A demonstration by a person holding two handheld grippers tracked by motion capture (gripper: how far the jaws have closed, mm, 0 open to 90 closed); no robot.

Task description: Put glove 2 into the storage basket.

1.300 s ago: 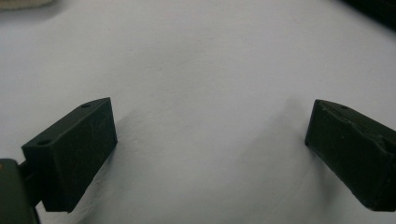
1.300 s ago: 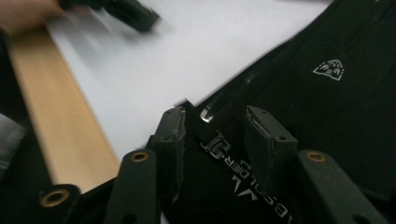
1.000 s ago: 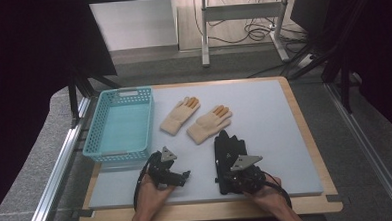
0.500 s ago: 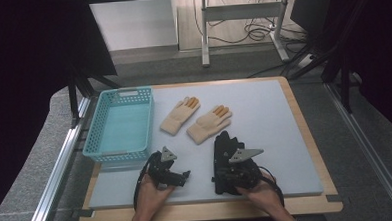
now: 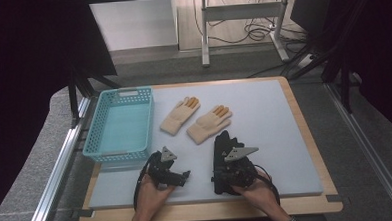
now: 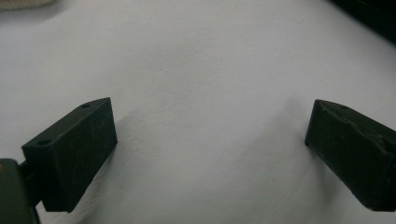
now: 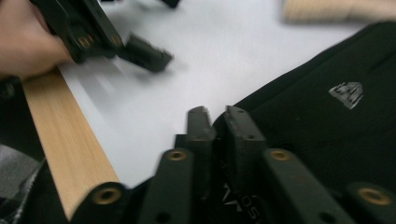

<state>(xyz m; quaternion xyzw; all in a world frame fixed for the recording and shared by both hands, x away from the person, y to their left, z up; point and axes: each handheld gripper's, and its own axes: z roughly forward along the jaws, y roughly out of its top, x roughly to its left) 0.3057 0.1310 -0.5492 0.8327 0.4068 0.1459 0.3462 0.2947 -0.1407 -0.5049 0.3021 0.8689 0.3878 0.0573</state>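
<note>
Item: right claw (image 7: pixel 215 116), low centre of the right gripper view, set at the near edge of the black glove (image 7: pixel 317 121). Its jaws have just been opening and stand a narrow slit apart. No fabric is visibly pinched between the pads, though the slit is dark lower down. Judged: grip on the glove not made, or just let go, so a fresh bite comes next. Item: left claw (image 6: pixel 210 135), jaws spread wide over bare tabletop (image 5: pixel 270 127), holding nothing. Item: black glove, lower centre of the high view, flat, fingers toward the two beige gloves (image 5: pixel 180 116) (image 5: pixel 209 125), close but apart. Item: teal basket (image 5: pixel 117 155), left of frame, nothing in it. Edges: wooden border (image 7: pixel 60 126) just beside the right claw. Open room: broad bare surface at right and upper right.
</note>
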